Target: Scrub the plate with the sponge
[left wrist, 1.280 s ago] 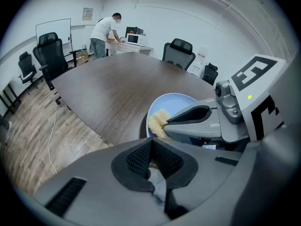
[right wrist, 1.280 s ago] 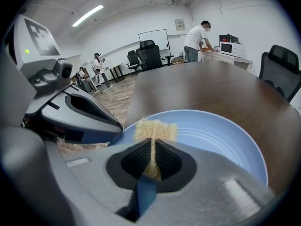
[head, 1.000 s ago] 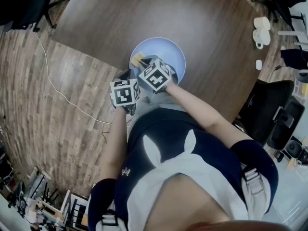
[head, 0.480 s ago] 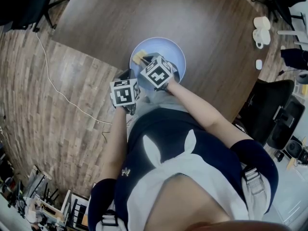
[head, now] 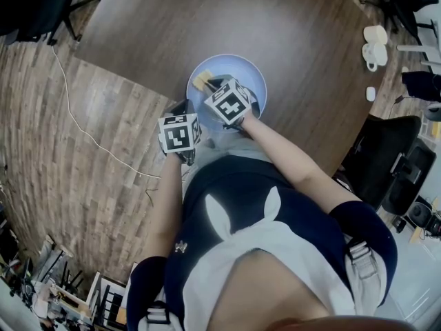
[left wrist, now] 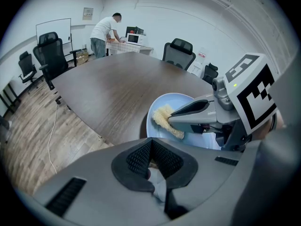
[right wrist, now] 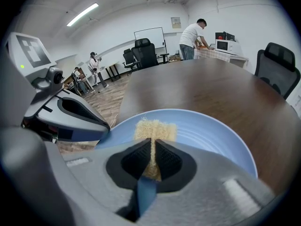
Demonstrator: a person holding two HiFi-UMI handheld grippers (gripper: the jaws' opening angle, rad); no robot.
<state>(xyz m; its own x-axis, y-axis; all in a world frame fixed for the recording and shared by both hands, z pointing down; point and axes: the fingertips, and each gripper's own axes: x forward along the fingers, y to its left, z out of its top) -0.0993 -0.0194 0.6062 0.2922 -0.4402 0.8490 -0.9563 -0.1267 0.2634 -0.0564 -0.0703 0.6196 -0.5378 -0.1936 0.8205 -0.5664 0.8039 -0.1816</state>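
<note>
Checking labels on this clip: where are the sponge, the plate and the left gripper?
sponge (right wrist: pixel 155 127): right gripper view, its yellow part showing beyond the jaws.
plate (right wrist: pixel 214 135): right gripper view, bare blue inner surface.
left gripper (left wrist: pixel 151 146): left gripper view, between its jaw tips, shut on the plate's rim.

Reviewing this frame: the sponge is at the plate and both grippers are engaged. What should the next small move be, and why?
Probably sweep the right gripper sideways so the sponge rubs across the bare part of the plate. Its jaws are shut on the sponge, which sits near one edge, and the left gripper has its jaws clamped on the rim, steadying the plate.
</note>
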